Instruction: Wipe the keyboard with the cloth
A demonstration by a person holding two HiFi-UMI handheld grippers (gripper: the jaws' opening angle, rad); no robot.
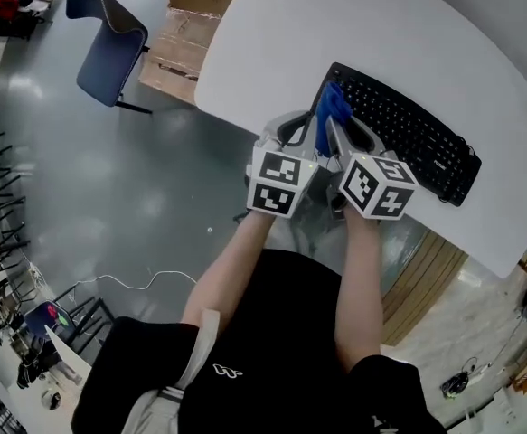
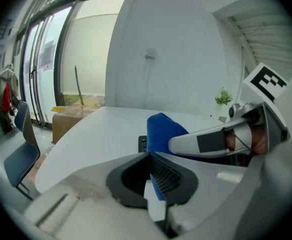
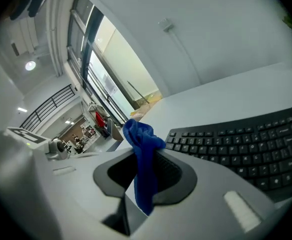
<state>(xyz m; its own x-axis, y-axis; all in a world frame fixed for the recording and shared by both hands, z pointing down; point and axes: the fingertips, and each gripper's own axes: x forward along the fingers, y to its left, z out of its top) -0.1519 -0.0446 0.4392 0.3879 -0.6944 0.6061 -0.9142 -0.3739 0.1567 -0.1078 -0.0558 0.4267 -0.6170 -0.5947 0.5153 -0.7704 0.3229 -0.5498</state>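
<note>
A black keyboard lies on the white table, its left end near the table's front edge. A blue cloth bunches over that left end. My right gripper is shut on the cloth, which sticks up out of the jaws with the keyboard just to the right. My left gripper sits close beside it, jaws shut with a thin blue strip of cloth pinched between them. The cloth's bulk shows just beyond the left gripper, under a right gripper finger.
A blue chair and a cardboard box stand on the grey floor to the left of the table. A thin cable lies on the floor. The person's arms reach from below.
</note>
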